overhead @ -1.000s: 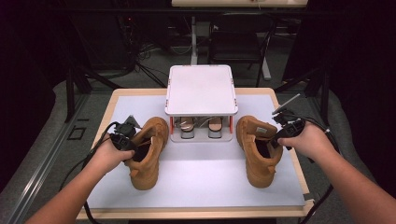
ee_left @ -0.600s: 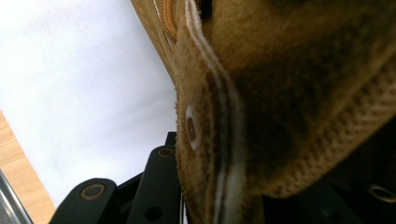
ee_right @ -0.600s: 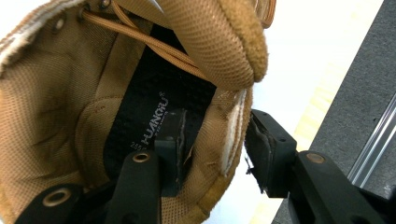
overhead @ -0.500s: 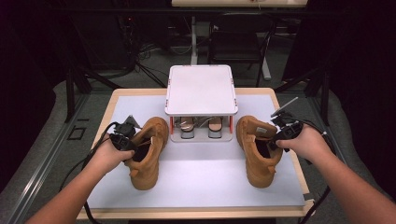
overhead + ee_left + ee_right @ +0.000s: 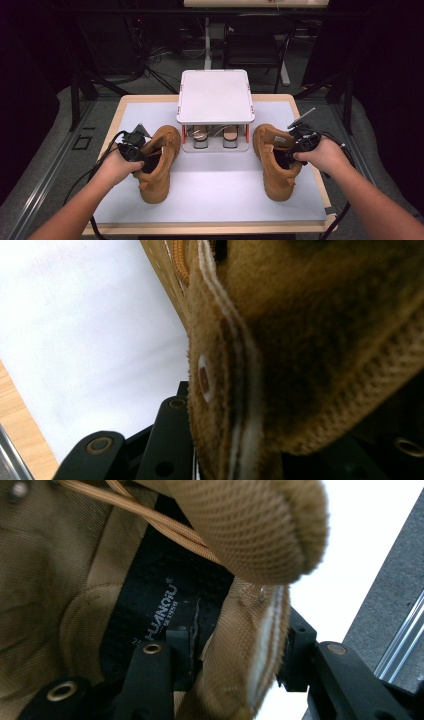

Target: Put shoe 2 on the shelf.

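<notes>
My left tool clamps the collar of the left boot, lower left of the high view; my right tool clamps the right boot collar. Both boots point toes toward me. The shoe rack lies between, upper centre of the desk.

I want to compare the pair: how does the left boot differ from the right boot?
The left boot lies at the table's left, its toe angled rightward; the right boot lies at the right, toe angled leftward. The left tongs grip the left boot's collar; the right tongs grip the right boot's. Both are tan lace-ups.
</notes>
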The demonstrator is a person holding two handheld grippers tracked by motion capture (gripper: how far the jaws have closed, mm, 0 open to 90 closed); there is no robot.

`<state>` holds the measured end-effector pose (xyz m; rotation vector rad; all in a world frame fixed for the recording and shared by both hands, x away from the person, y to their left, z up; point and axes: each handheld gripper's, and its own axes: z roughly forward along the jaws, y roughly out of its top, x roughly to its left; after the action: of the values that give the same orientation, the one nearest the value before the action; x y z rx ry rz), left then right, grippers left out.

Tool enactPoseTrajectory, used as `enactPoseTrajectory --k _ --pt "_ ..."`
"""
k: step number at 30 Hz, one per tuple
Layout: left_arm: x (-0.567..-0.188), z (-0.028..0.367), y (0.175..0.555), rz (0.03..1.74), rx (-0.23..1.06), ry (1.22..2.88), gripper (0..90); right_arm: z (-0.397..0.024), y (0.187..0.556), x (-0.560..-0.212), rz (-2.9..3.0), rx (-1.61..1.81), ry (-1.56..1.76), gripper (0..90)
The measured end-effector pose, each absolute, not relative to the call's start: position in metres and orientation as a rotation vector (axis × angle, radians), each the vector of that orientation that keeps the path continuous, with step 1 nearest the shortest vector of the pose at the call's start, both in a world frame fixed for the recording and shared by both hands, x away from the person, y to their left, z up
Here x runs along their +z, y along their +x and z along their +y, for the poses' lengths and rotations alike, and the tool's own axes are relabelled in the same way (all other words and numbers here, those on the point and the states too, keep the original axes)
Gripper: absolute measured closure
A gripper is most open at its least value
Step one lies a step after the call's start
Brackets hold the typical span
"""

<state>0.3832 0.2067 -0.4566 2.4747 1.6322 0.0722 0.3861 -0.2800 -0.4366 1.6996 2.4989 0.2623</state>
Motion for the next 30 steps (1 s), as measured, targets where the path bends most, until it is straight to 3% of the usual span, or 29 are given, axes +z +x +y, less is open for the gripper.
enactPoseTrajectory --k 10,30 --pt "-0.457 0.207 0.383 1.624 0.075 2.478 74.9 -0.273 0.388 -0.449 2.474 0.189 1.742 71.9" --pt "-0.458 0.205 0.384 1.681 0.081 2.46 75.2 -0.268 0.384 -0.45 2.387 0.198 1.805 78.4"
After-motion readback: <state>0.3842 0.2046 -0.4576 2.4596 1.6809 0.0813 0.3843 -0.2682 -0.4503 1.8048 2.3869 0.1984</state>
